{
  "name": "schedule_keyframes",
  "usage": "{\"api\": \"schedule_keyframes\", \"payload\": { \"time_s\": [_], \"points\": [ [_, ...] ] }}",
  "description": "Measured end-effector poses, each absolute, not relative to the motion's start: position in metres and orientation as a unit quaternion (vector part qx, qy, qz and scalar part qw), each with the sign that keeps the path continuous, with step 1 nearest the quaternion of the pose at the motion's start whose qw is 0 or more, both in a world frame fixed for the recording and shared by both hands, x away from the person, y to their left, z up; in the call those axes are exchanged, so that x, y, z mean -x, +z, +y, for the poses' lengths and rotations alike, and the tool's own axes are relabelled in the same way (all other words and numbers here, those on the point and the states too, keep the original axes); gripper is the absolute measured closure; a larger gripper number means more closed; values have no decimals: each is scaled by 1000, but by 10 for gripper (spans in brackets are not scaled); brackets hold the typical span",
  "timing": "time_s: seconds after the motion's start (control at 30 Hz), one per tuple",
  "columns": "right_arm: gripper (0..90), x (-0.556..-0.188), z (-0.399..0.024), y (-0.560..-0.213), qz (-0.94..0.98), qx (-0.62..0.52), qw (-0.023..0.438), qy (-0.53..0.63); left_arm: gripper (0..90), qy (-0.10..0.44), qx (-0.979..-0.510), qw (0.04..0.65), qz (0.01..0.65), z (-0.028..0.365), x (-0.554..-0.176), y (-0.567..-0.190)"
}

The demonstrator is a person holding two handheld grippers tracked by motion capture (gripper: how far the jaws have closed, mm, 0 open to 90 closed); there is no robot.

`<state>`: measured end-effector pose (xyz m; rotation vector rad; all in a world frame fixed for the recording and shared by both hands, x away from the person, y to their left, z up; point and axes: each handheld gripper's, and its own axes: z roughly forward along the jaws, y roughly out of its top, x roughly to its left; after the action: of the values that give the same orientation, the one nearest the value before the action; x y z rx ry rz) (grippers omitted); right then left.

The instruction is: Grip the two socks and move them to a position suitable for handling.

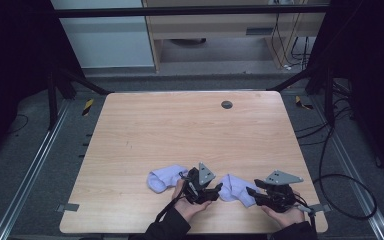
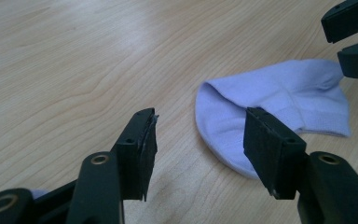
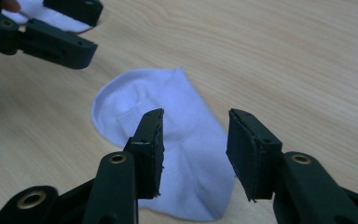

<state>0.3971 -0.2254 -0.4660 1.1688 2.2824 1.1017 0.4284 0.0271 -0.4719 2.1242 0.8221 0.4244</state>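
A pale wooden desk (image 1: 190, 135) is seen from the high view, with a small dark round plug (image 1: 226, 104) set into its far part. Two pale lilac socks lie flat on its near part. The left sock (image 1: 164, 177) is seen to the left of the left gripper (image 1: 215, 190), and the right sock (image 1: 237, 189) lies between the two grippers.

The left gripper is held in the left hand (image 1: 186, 205) with its tip pointed toward the right sock; in the left gripper view the fingers (image 2: 142, 149) are held fairly wide apart, low above the desk, with bare wood between them and the rounded end of the right sock (image 2: 279, 91) just past one finger. No pressure on the cloth is seen.

The right gripper (image 1: 252, 192) is held in the right hand (image 1: 286, 216) at the other end of the same sock. In the right gripper view its fingers (image 3: 150, 147) are set at a middling gap above the sock (image 3: 177, 126), which lies behind and between them, ungripped. The left gripper (image 3: 81, 32) is seen beyond the sock there.
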Motion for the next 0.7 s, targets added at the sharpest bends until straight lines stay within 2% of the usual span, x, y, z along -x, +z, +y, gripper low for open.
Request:
{"api": "schedule_keyframes", "payload": {
  "time_s": [0.3,0.7],
  "points": [
    [581,-389,-222,-475,819,-403,160,377,479,163,-845,391,326,18,-429,-481],
    [644,-386,-211,-486,840,-387,136,356,525,161,-854,371,326,11,-428,-494]
  ]
}}
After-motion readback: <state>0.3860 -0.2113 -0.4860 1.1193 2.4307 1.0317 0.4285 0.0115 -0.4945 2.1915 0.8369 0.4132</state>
